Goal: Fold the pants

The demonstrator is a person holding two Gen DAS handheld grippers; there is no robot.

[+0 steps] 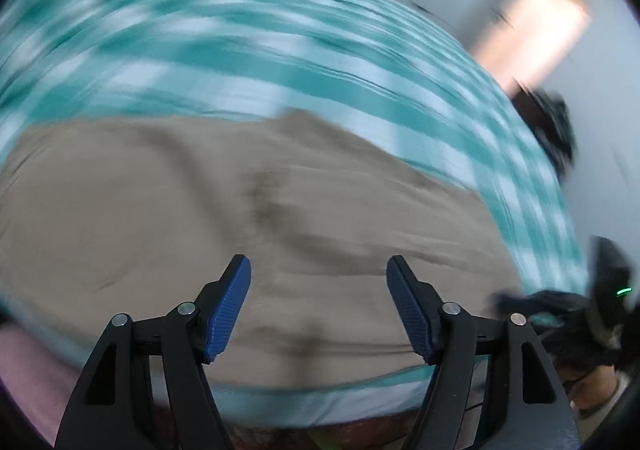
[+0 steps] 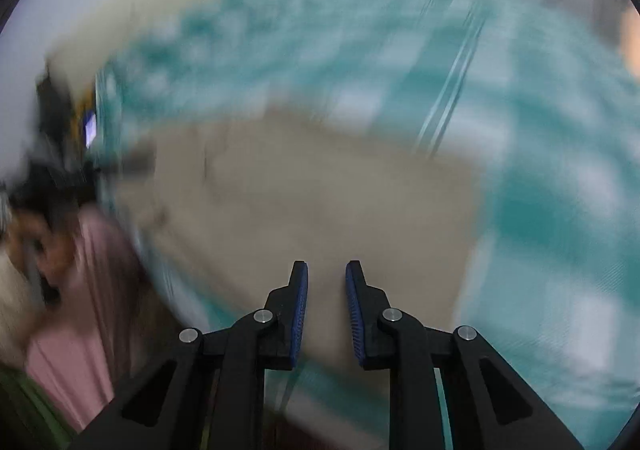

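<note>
Tan pants point(image 1: 200, 218) lie spread on a teal and white checked bed cover point(image 1: 240, 50); both views are blurred by motion. My left gripper point(image 1: 319, 270) is wide open above the near part of the pants, holding nothing. In the right wrist view the pants point(image 2: 320, 202) lie ahead as a tan block on the same cover point(image 2: 560, 210). My right gripper point(image 2: 327, 274) hovers over their near edge with a narrow gap between its blue pads point(image 2: 300, 306), and nothing is between them.
A person in a pink top point(image 2: 92, 290) is at the left of the right wrist view. A person's head with glasses point(image 1: 580, 378) is at the lower right of the left wrist view. A white wall and a lit doorway point(image 1: 536, 34) lie beyond the bed.
</note>
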